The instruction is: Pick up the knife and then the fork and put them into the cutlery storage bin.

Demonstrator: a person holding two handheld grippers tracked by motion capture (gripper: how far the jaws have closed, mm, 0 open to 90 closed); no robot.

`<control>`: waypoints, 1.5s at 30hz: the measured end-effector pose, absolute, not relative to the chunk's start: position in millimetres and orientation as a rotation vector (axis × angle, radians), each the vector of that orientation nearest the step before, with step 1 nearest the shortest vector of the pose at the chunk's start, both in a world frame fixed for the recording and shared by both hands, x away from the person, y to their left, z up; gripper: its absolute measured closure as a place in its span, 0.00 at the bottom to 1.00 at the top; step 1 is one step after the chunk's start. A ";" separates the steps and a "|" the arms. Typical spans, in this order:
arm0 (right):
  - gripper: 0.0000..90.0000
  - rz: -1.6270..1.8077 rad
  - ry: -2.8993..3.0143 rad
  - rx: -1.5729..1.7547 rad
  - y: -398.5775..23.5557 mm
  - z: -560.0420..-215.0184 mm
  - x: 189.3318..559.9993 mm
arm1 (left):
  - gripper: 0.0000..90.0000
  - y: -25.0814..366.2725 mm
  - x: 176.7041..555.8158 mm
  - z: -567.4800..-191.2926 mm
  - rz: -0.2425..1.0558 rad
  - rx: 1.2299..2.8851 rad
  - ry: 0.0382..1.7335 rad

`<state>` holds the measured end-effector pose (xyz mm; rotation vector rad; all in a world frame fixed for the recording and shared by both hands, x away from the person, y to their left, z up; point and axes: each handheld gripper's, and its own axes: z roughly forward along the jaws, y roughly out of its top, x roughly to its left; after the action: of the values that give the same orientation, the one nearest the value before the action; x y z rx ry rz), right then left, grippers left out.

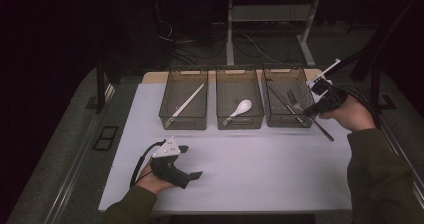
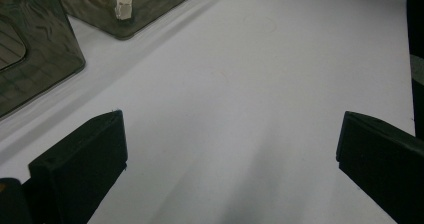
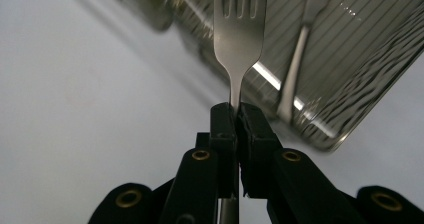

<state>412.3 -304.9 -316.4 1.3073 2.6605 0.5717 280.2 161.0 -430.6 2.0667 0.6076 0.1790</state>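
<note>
Fork (image 3: 239, 31) silver, four tines, slim neck pinched in right hand-held gripper (image 3: 235, 115); left hand-held gripper (image 2: 230, 149) spread.

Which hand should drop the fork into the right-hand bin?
Right. Its tool already clamps the fork beside the right bin. The left tool sits open on the table, away from it.

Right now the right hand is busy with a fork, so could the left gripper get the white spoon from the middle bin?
Probably yes: the left gripper is open and empty, the white spoon lies uncovered in the open-topped middle bin, with bare table between.
</note>
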 end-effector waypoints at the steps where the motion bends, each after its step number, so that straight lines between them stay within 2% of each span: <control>1: 0.95 0.571 2.654 1.317 -303.6 -314.2 419.9 | 0.00 161.1 279.6 -430.5 0.180 2.062 0.606; 10: 0.95 0.609 2.614 1.386 -288.8 -304.1 476.6 | 0.00 162.9 278.3 -431.4 0.172 2.056 0.605; 16: 0.95 0.598 2.590 1.423 -285.0 -314.6 500.6 | 0.00 162.8 278.3 -431.6 0.169 2.056 0.604; 29: 0.95 0.556 2.589 1.490 -282.0 -358.6 524.5 | 0.00 163.4 278.8 -432.3 0.162 2.060 0.610; 36: 0.95 0.530 2.617 1.528 -277.7 -390.0 523.9 | 0.00 163.3 278.6 -432.2 0.162 2.060 0.604; 38: 0.93 0.554 2.616 1.516 -277.3 -391.6 521.8 | 0.00 163.2 278.6 -432.4 0.162 2.060 0.607; 45: 0.73 0.639 2.568 1.480 -281.0 -382.4 511.6 | 0.00 162.4 278.6 -432.4 0.165 2.063 0.605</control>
<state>511.6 -281.0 -382.4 1.4797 2.5679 0.6387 278.6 162.4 -432.4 2.0633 0.6052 0.1645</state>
